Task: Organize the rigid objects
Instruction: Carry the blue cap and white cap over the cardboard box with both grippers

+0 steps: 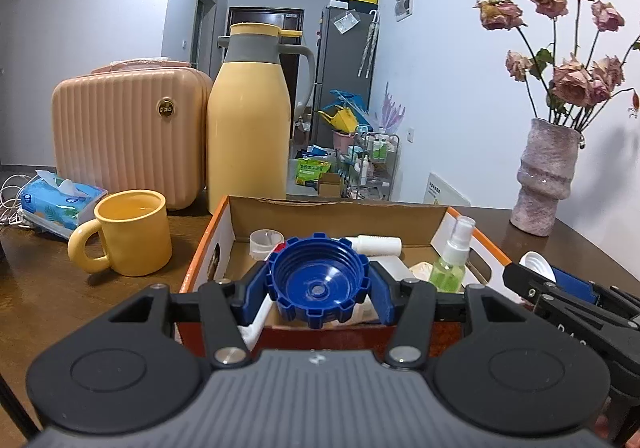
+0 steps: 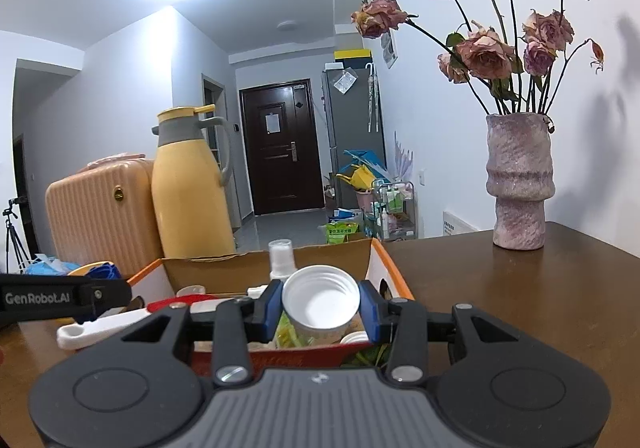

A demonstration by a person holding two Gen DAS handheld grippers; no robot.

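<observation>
My left gripper point(image 1: 319, 290) is shut on a big blue notched screw cap point(image 1: 318, 278), open side facing the camera, held over the near edge of an open cardboard box point(image 1: 224, 219) with orange rims. My right gripper point(image 2: 320, 308) is shut on a white screw cap point(image 2: 320, 298), also over the box's point(image 2: 376, 260) near edge. The right gripper also shows in the left wrist view point(image 1: 532, 284) at the right, the left gripper in the right wrist view point(image 2: 96, 294) at the left. The box holds a green spray bottle point(image 1: 450, 258), a white tube point(image 1: 378, 244) and other small items.
On the brown table point(image 2: 500, 308) stand a yellow mug point(image 1: 132, 234), a yellow thermos jug point(image 1: 248, 119), a pink ribbed case point(image 1: 124, 135), a tissue pack point(image 1: 56, 203) and a pink vase point(image 2: 520, 183) of dried roses. A white handle-like piece point(image 2: 96, 330) lies left of the box.
</observation>
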